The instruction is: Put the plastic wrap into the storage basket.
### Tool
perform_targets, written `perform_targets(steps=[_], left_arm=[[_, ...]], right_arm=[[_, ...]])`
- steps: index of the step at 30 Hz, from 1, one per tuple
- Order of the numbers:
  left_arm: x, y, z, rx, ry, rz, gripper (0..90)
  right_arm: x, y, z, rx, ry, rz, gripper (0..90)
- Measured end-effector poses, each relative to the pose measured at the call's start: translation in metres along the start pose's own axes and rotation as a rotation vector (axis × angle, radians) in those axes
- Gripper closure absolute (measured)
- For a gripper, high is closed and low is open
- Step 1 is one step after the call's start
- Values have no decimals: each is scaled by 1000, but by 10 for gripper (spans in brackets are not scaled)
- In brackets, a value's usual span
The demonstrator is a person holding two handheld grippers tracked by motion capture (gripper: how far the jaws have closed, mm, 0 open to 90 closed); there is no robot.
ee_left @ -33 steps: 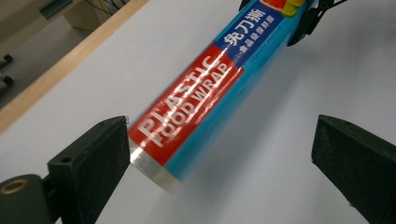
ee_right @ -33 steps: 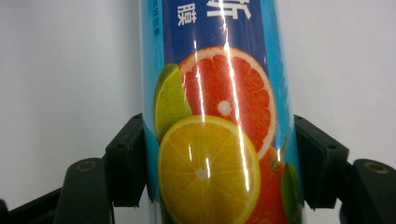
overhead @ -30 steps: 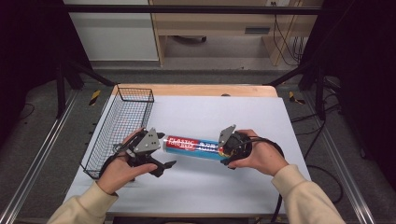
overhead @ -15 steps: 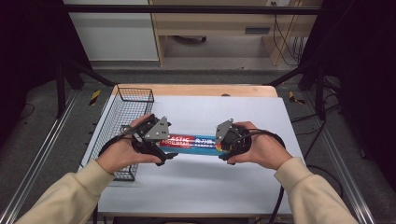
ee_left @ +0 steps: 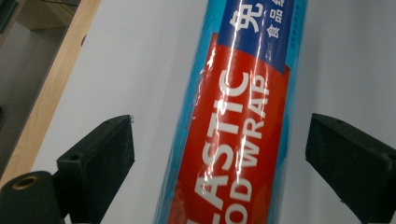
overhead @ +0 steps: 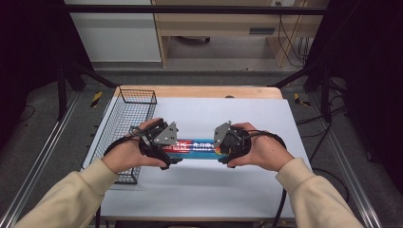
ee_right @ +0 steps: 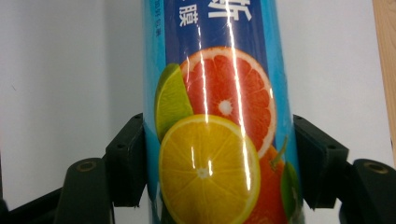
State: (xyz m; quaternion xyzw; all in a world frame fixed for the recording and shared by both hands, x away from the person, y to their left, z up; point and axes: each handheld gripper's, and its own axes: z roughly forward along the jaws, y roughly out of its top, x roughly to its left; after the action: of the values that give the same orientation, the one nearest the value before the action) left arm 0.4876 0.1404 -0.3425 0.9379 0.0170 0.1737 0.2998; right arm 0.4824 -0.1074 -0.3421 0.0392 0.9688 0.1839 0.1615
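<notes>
A long roll of plastic food wrap (overhead: 197, 145), blue with a red label and citrus pictures, lies crosswise over the white table top. My right gripper (overhead: 221, 151) is shut on its right end; in the right gripper view both jaws press the roll (ee_right: 210, 140) by the orange slice, with the gripper (ee_right: 219, 154) centred on it. My left gripper (overhead: 172, 153) straddles the left end. In the left gripper view its jaws stand wide apart with gaps on either side of the red label (ee_left: 233, 140), so this gripper (ee_left: 224, 137) is open.
A black wire basket (overhead: 119, 128) stands at the table's left edge, just beside my left hand. The white mat (overhead: 247, 114) stretches behind and in front of the roll. A wooden strip (overhead: 199, 91) runs along the far edge.
My left gripper has risen from the table in front of the roll and moved onto its left end. The right gripper has kept hold and shifted slightly away from the person.
</notes>
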Motion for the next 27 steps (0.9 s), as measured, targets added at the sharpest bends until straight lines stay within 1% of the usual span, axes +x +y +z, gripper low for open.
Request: perform_targets(steps=[2,3,6,8,9,10,11,13,15,18,20,25,27], left_arm=[[-1,1,3,3,-18,4,109],[-1,1,3,3,-18,4,115],[-3,4,11,33,-52,25,160],[-5,6,16,50,-60,34,162],[-5,6,16,50,-60,34,163],[-6,7,18,66,-62,44,163],[-6,8,19,72,-65,49,170],[-7,10,21,78,-61,60,187],[-7,12,22,86,-65,68,225],[-7,12,23,89,-70,66,285],[-7,13,24,103,-71,79,290],[-7,13,25,119,-68,85,291],[-7,13,26,132,-65,94,291]], right_arm=[[0,1,1,-5,9,-4,311],[1,1,1,-6,9,-7,311],[2,2,2,-14,12,-9,311],[3,3,2,-11,15,-10,311],[3,3,2,-11,15,-10,311],[3,3,2,-15,15,-10,311],[3,4,1,-19,19,-19,311],[4,5,1,-17,21,-17,311],[4,6,1,-19,20,-19,311],[4,7,1,-19,21,-22,311],[4,7,1,-24,25,-18,312],[4,7,1,-29,32,-12,312],[4,8,2,-35,29,-15,312]])
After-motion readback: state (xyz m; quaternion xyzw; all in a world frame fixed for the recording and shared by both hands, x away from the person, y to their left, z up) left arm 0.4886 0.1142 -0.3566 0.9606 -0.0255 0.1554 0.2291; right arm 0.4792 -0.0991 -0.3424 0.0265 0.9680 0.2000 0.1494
